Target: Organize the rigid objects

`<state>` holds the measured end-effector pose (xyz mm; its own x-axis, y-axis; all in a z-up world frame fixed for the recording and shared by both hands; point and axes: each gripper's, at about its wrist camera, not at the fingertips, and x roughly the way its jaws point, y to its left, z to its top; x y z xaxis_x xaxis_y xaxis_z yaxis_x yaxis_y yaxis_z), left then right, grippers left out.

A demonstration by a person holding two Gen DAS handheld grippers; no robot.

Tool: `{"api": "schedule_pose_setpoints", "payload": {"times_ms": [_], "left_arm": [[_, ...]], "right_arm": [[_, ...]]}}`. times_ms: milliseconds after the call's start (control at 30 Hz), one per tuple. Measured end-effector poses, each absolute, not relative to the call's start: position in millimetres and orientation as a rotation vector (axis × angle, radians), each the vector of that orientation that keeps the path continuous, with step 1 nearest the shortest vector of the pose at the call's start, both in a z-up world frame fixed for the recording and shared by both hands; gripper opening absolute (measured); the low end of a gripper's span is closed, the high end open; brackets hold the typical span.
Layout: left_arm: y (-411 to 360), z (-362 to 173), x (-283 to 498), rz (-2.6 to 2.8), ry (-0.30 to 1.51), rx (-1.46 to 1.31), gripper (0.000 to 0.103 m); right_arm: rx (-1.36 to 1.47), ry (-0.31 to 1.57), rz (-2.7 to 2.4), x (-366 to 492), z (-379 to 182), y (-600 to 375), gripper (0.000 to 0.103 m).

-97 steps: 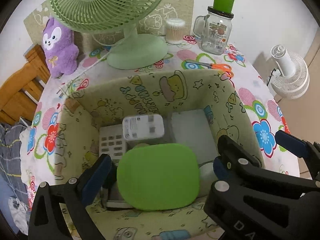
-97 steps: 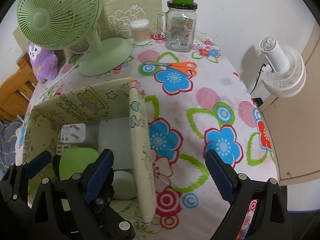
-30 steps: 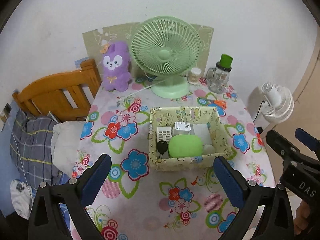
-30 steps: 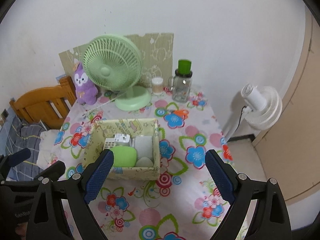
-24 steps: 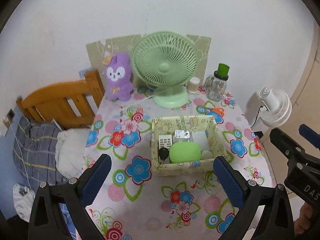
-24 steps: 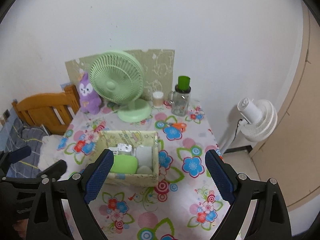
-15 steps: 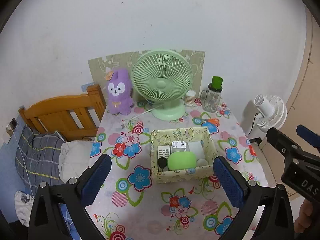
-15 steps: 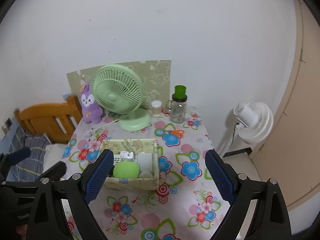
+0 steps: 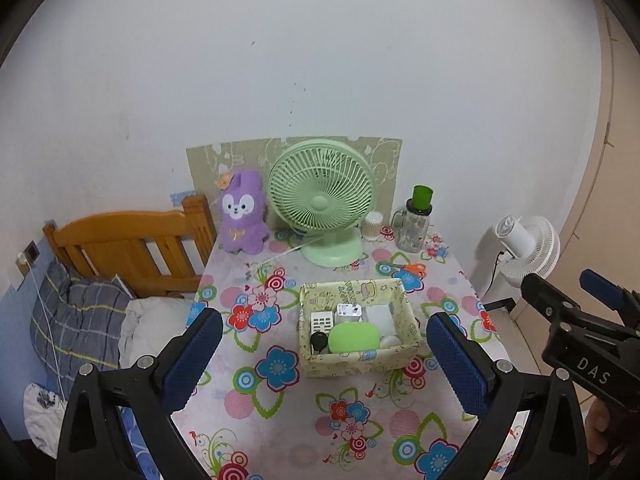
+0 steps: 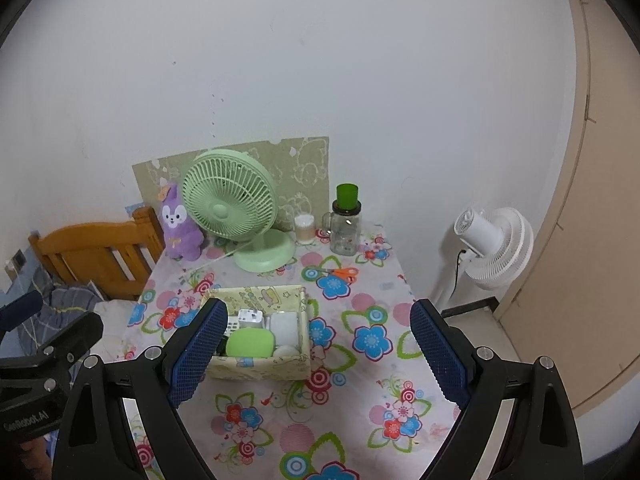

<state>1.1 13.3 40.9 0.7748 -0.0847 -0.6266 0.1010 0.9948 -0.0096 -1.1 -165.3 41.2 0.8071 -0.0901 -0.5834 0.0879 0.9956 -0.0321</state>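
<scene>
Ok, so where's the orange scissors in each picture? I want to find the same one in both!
Left wrist view: the orange scissors lie on the flowery cloth right of centre, just behind the box's far right corner.
Right wrist view: the scissors sit near the middle, behind and right of the box.
Shared landmark: the glass jar with the green lid stands just behind the scissors in both.

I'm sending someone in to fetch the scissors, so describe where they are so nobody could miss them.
On the flowered table, look behind the cream storage box, towards the glass jar with the green lid. The scissors lie flat on the cloth there, the only thing with orange handles.
</scene>
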Motion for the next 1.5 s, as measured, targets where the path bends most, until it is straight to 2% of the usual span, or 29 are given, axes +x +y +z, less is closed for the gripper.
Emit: {"api": "schedule_pose_setpoints", "payload": {"times_ms": [1500], "left_arm": [[13.8, 47.0, -20.0, -0.084, 0.667, -0.019, 0.103]], "right_arm": [[-0.031, 0.605, -0.074, -21.6, 51.3, -161.7, 0.094]]}}
